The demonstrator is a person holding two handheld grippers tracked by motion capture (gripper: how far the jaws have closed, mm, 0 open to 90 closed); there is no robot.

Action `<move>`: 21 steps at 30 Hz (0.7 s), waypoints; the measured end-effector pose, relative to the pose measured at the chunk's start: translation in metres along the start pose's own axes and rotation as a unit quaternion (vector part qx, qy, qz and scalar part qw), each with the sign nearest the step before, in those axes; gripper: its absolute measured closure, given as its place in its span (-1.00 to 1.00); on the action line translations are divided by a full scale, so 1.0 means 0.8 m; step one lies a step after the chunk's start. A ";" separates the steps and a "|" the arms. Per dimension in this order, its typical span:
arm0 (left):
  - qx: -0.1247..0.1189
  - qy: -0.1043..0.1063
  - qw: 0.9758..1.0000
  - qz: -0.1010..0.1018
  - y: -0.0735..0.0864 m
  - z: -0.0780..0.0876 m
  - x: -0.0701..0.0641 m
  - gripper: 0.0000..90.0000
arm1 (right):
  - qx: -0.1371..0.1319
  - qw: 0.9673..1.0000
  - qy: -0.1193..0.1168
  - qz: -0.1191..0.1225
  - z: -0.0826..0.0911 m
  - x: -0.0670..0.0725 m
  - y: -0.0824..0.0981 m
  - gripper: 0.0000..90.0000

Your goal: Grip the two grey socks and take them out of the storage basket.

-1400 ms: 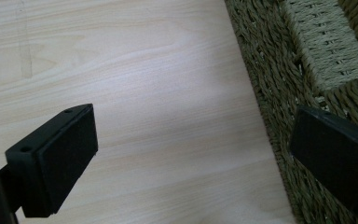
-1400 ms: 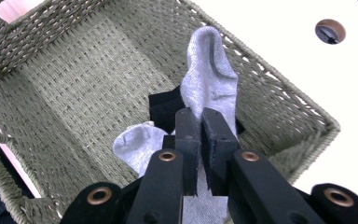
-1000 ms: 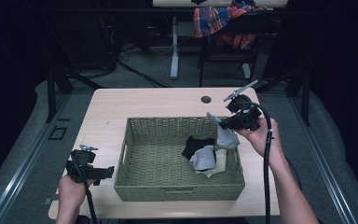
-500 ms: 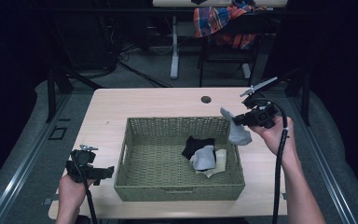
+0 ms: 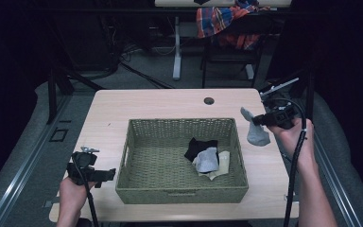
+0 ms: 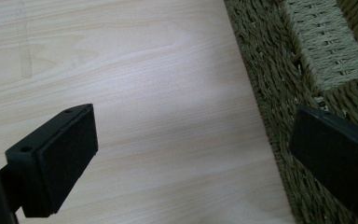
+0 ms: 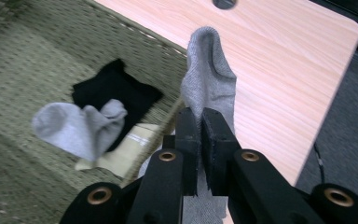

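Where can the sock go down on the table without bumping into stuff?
The right gripper holds the grey sock over the bare strip right of the basket; that strip is free. The wide stretch behind the basket, up to the small hole, is bare too. The basket's right half is crowded with a sock pile.

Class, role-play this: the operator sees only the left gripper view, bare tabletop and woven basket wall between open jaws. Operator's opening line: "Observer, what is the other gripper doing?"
Observer: The right gripper is shut on a grey sock, held beyond the basket's right rim, above the table.
Operator: Is anything inside the basket?
Observer: Yes, a black sock, a second grey sock and a cream sock, piled towards its right side.
Operator: Where is my gripper on the table?
Observer: The left gripper sits at the near left corner, beside the basket's left wall, open on nothing.
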State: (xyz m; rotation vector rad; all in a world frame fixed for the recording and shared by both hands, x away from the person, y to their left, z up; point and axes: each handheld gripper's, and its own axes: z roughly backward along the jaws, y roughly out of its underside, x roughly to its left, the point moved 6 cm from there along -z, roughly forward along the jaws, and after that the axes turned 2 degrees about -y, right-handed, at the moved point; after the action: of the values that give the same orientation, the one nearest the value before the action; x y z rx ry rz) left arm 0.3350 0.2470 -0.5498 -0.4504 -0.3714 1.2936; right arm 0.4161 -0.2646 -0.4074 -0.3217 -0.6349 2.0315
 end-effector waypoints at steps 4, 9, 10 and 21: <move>0.000 0.000 1.000 0.000 0.000 0.000 0.000 -0.97 | 0.010 1.000 0.009 -0.016 -0.007 -0.016 0.009 0.91; 0.000 -0.001 1.000 0.000 0.000 0.000 0.000 -0.97 | 0.017 0.999 0.009 -0.030 -0.013 -0.027 0.015 0.91; 0.000 -0.001 1.000 -0.001 0.000 0.000 0.000 -0.97 | 0.021 0.999 0.012 -0.032 -0.014 -0.030 0.017 0.91; 0.000 -0.001 1.000 -0.001 0.000 0.000 0.000 -0.97 | 0.042 0.998 0.010 -0.053 -0.032 -0.047 0.030 0.91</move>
State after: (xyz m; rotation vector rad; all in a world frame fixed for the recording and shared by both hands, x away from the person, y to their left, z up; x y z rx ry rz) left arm 0.3348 0.2472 -0.5496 -0.4481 -0.3731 1.2918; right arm 0.4299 -0.2987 -0.4435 -0.2537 -0.5419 1.9453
